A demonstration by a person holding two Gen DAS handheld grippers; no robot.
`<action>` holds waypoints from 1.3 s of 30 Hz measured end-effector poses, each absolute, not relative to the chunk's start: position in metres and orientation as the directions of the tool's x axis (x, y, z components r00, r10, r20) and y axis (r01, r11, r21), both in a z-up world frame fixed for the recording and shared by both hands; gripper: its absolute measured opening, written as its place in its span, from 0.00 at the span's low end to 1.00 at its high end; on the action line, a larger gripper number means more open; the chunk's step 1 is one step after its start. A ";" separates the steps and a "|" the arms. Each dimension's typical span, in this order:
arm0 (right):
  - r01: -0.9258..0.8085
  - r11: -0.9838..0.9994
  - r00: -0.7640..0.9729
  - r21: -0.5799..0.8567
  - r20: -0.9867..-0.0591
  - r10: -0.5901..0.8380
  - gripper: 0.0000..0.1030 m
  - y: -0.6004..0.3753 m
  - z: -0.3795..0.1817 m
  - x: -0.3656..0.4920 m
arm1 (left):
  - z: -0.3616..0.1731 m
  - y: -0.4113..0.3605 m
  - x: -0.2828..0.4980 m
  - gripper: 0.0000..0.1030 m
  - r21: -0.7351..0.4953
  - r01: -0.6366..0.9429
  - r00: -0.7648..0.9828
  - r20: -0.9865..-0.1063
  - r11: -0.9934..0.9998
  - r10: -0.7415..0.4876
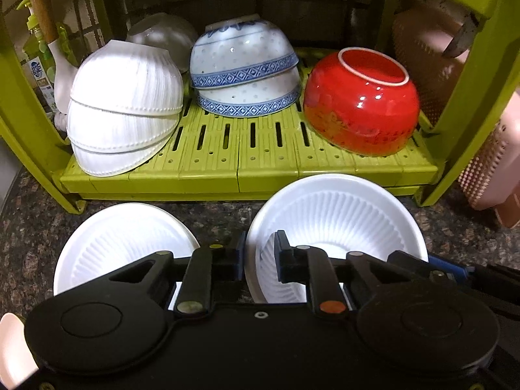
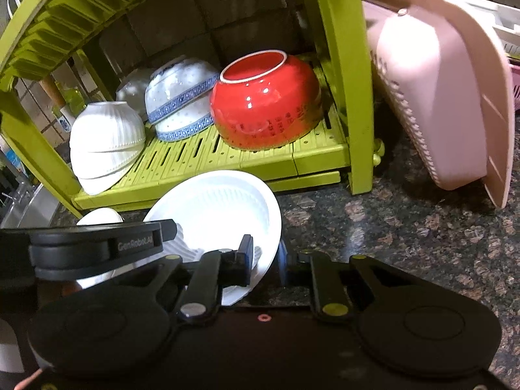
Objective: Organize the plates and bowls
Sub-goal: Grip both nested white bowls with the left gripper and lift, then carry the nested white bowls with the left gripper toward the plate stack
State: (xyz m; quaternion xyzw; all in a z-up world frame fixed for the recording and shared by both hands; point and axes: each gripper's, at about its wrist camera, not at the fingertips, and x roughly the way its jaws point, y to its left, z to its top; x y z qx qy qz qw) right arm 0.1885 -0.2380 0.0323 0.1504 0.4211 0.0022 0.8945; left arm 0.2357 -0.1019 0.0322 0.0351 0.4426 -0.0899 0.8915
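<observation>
A white ribbed bowl sits low over the dark granite counter, in front of the green dish rack. My left gripper is shut on its left rim. My right gripper is shut on the rim at the opposite side. A second white ribbed bowl rests on the counter just to the left, partly hidden by my left gripper. I cannot tell whether the held bowl touches the counter.
On the rack's lower shelf, all upside down: a stack of three white ribbed bowls, two blue-and-white bowls, a glass bowl behind, and a red bowl. A pink strainer basket leans right of the rack.
</observation>
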 end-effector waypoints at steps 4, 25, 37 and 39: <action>0.122 0.950 0.667 0.287 -0.733 0.136 0.18 -0.243 0.041 0.181 | 0.047 -0.099 0.225 0.24 -0.037 0.193 0.615 -0.774 0.981 -0.150; 0.051 0.930 0.798 0.363 -0.575 0.181 0.18 -0.255 0.099 0.060 | 0.101 -0.083 0.114 0.24 -0.077 0.241 0.702 -0.675 0.967 -0.229; 0.063 0.934 0.834 0.352 -0.533 0.144 0.18 -0.253 0.082 0.008 | 0.077 -0.081 0.064 0.24 -0.075 0.301 0.685 -0.677 0.951 -0.270; 0.057 0.938 0.833 0.343 -0.534 0.144 0.18 -0.252 0.079 0.005 | 0.074 -0.080 0.062 0.24 -0.069 0.302 0.682 -0.681 0.951 -0.266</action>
